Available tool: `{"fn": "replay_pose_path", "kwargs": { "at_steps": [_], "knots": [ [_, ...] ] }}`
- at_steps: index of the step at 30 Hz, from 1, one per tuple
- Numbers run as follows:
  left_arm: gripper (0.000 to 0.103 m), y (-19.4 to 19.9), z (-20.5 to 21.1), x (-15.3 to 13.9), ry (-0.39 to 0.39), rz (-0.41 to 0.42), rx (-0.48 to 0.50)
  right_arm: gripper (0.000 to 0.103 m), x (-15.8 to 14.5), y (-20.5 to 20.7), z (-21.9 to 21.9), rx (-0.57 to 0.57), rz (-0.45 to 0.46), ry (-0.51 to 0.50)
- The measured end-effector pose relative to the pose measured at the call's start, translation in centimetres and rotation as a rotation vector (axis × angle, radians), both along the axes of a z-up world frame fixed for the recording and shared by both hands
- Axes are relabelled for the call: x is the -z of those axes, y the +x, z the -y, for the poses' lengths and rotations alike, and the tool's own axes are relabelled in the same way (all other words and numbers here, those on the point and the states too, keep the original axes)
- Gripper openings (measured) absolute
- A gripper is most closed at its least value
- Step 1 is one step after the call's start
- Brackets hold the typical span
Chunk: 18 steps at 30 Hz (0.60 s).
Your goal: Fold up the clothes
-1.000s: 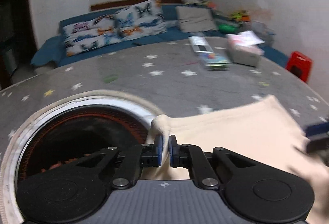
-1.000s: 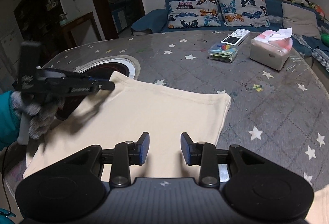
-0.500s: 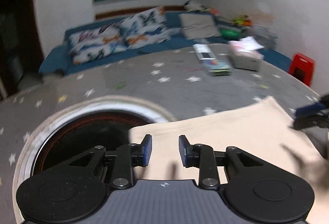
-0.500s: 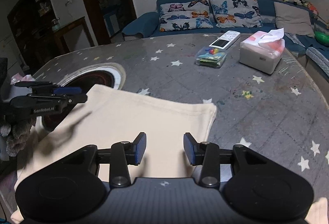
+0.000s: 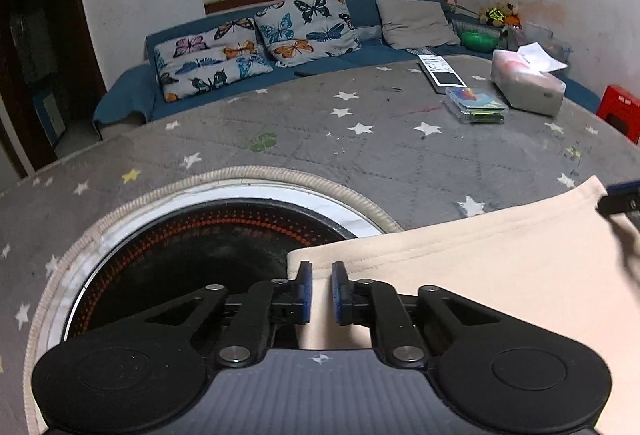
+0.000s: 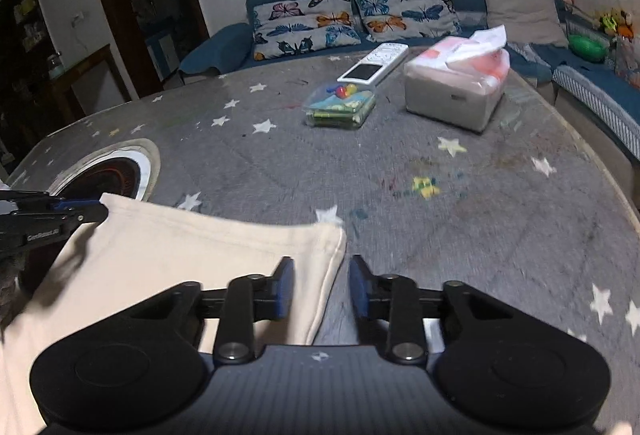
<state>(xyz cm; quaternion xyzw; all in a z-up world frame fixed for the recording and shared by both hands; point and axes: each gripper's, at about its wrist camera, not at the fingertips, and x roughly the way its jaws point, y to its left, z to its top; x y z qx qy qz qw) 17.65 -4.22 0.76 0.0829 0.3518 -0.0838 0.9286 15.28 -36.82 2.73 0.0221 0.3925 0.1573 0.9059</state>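
Left wrist view: left gripper point(image 5: 319, 291) over near left corner of cream garment point(image 5: 500, 275), jaws narrowly apart, cloth visible in the gap, unclamped. Garment flat on star-patterned table cover point(image 5: 360, 155), corner overlapping round burner point(image 5: 192, 255). Right wrist view: right gripper point(image 6: 320, 289) at garment point(image 6: 180, 255) right edge, jaws wide apart. Tissue box point(image 6: 456, 91), remote point(image 6: 374, 67), plastic box point(image 6: 342, 105) well apart beyond.

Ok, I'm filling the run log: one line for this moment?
step: folding | left gripper: open at cloth corner | right gripper: open over cloth edge | cloth: flat on table
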Motion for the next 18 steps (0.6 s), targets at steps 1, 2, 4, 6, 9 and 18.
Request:
{"fn": "replay_pose_path", "kwargs": {
  "at_steps": [1, 2, 4, 6, 9, 18],
  "knots": [
    [0.007, 0.0, 0.1, 0.1, 0.014, 0.008, 0.002, 0.011, 0.0, 0.3, -0.2, -0.004, 0.002, -0.004],
    [0.007, 0.0, 0.1, 0.2, 0.029, 0.016, 0.003, 0.009, 0.0, 0.5, -0.3, -0.007, 0.004, -0.006],
    [0.005, 0.1, 0.2, 0.3, 0.059, 0.033, 0.002, 0.006, -0.1, 1.1, -1.0, -0.018, 0.018, -0.027],
    [0.005, 0.3, 0.2, 0.5, 0.088, 0.047, -0.005, 0.005, -0.2, 1.9, -1.7, -0.034, 0.038, -0.052],
    [0.005, 1.2, -0.2, 0.6, 0.108, 0.058, -0.035, 0.005, -0.2, 3.4, -2.6, -0.047, 0.052, -0.071],
    [0.008, 2.1, -1.5, 0.0, 0.031, 0.027, -0.088, 0.014, -1.3, 4.1, -2.8, -0.089, 0.059, -0.09]
  ]
}}
